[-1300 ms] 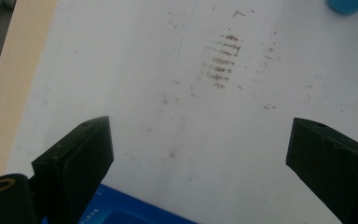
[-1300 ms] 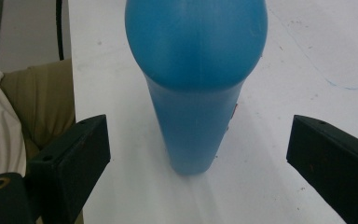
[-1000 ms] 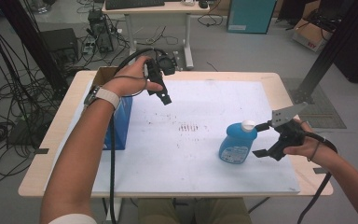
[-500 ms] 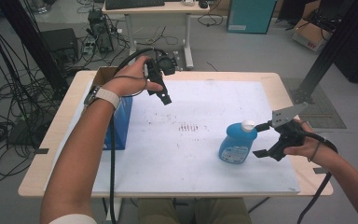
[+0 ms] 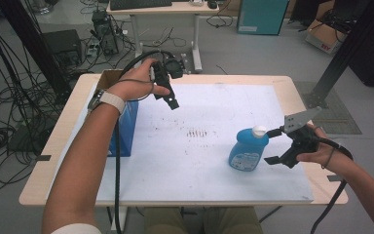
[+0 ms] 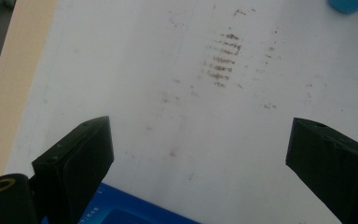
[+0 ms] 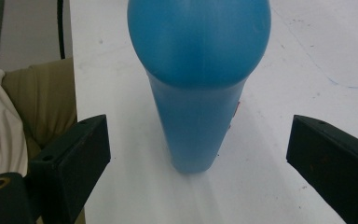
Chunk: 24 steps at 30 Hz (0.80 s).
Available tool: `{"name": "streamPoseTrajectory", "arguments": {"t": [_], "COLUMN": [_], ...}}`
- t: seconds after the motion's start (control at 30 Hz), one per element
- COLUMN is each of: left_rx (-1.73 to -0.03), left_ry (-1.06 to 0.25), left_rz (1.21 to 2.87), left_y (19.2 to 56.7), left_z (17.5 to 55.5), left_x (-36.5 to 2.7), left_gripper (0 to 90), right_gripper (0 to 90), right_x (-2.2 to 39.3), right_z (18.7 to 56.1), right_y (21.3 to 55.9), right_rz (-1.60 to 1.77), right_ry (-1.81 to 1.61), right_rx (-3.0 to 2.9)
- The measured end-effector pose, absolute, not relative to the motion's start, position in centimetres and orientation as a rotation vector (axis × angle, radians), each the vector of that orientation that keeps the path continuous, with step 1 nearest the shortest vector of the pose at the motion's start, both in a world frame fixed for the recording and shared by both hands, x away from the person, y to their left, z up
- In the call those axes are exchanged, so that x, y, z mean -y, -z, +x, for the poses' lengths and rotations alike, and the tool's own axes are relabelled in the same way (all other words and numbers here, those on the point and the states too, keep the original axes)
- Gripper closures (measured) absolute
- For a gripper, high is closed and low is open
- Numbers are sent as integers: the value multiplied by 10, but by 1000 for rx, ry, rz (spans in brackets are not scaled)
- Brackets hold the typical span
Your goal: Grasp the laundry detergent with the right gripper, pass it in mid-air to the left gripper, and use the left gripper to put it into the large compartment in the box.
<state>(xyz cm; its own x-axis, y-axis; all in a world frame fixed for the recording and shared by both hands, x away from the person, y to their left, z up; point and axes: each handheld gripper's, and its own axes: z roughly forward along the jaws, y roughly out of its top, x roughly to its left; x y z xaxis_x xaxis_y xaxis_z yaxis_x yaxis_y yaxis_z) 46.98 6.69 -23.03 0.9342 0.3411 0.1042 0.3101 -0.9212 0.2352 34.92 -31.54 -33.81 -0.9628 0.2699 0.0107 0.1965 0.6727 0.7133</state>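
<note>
nothing is shifting since the earlier frame: right gripper (image 5: pixel 274 145) is waiting wide open just right of the upright blue plastic bottle (image 5: pixel 246 150), nearer than the wide-open left gripper (image 5: pixel 168 97).

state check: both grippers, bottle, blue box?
left gripper: open, empty, held above the mat
right gripper: open, jaws either side of the bottle, not closed on it
blue bottle: upright on the mat, white cap on
blue box: standing at the table's left side, under the left forearm
</note>
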Motion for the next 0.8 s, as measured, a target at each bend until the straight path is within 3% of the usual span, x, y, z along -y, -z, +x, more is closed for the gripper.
{"name": "streamPoseTrajectory", "arguments": {"t": [0.8], "left_rx": [-480], "left_ry": [-219], "left_rz": [2882], "left_y": [230], "left_z": [470], "left_x": [-68], "left_gripper": [79], "right_gripper": [62], "right_x": [315], "right_z": [349], "right_y": [339], "right_rz": [388], "right_ry": [-1173], "right_rx": [-2785]}}
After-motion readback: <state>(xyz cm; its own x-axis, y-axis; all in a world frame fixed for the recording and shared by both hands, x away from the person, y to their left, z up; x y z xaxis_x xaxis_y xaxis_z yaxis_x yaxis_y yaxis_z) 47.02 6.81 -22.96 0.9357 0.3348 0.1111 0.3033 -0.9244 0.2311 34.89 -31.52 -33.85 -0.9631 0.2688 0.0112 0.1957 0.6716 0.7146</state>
